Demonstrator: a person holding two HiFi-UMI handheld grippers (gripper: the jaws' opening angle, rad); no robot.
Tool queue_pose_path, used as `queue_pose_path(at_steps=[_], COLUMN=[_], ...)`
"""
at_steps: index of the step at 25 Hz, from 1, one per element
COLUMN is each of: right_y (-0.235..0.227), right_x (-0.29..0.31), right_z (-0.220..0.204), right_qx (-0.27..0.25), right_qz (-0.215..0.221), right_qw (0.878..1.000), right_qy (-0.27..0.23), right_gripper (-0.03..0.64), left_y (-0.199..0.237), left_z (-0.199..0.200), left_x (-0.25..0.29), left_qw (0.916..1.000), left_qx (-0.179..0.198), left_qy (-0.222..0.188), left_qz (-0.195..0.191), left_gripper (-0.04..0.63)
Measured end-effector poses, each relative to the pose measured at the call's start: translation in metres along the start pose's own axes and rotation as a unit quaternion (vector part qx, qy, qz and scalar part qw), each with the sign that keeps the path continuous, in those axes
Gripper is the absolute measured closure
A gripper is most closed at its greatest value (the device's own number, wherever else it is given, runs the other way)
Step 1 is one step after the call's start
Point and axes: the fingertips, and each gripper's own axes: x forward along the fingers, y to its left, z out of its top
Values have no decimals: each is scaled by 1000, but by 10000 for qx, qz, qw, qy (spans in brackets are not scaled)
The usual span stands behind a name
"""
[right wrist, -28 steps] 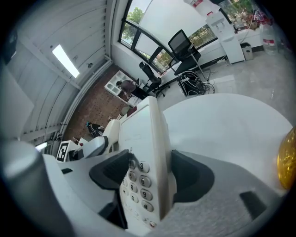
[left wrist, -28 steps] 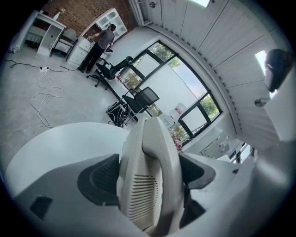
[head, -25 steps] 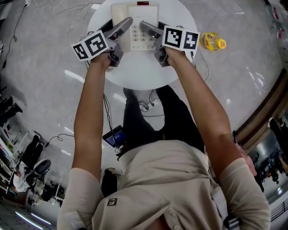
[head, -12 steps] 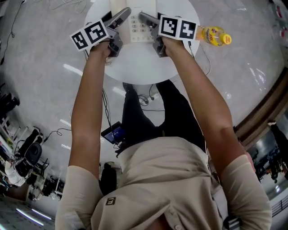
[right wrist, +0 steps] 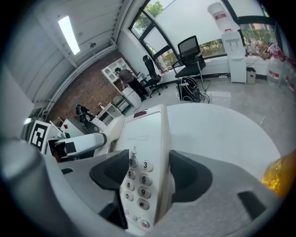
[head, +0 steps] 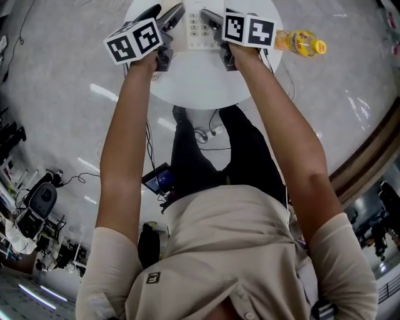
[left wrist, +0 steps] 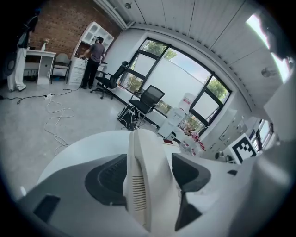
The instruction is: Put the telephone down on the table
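Note:
A white telephone [head: 201,28] with a keypad lies on the round white table [head: 194,81], at the top of the head view. My left gripper [head: 161,12] is at its left side. In the left gripper view the cream handset [left wrist: 145,180] stands on edge between the jaws, which are closing, and both dark pads touch it. My right gripper [head: 215,19] holds the right side. In the right gripper view the telephone base [right wrist: 143,139] fills the gap, and the pads press on its keypad edge.
A yellow bottle [head: 303,44] lies on the floor right of the table and shows in the right gripper view as a yellow bottle [right wrist: 280,178]. The person's legs and cables are under the table's near edge. Office chairs and desks stand far off.
The table and both grippers have slid toward the top of the head view. The left gripper's marker cube has rolled a little. Both grippers stay at the telephone.

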Motion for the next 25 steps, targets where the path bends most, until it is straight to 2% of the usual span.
queue_pose_path(at_steps=[4, 8, 17, 21, 25], right_y=[-2, -2, -6, 15, 51], right_x=[-4, -13, -67, -104, -152], right_z=[0, 1, 22, 44, 61], right_qx=[-210, -275, -347, -406, -610], right_qz=[-214, -359, -497, -273, 12], right_qw=[9995, 9990, 9975, 9955, 9908], right_qy=[45, -8, -359, -814, -1210], right_gripper=[383, 383, 404, 464, 539], left_y=[5, 7, -26, -58, -100], left_z=[-1, 4, 35, 63, 93], left_x=[-8, -22, -69, -102, -150], left_qw=[10000, 9999, 9988, 9961, 9909], left_qx=[2, -8, 87, 194, 575], left_qy=[9, -83, -480, -850, -1194], left_qz=[77, 106, 91, -108, -255], left_gripper=[298, 298, 302, 350, 427])
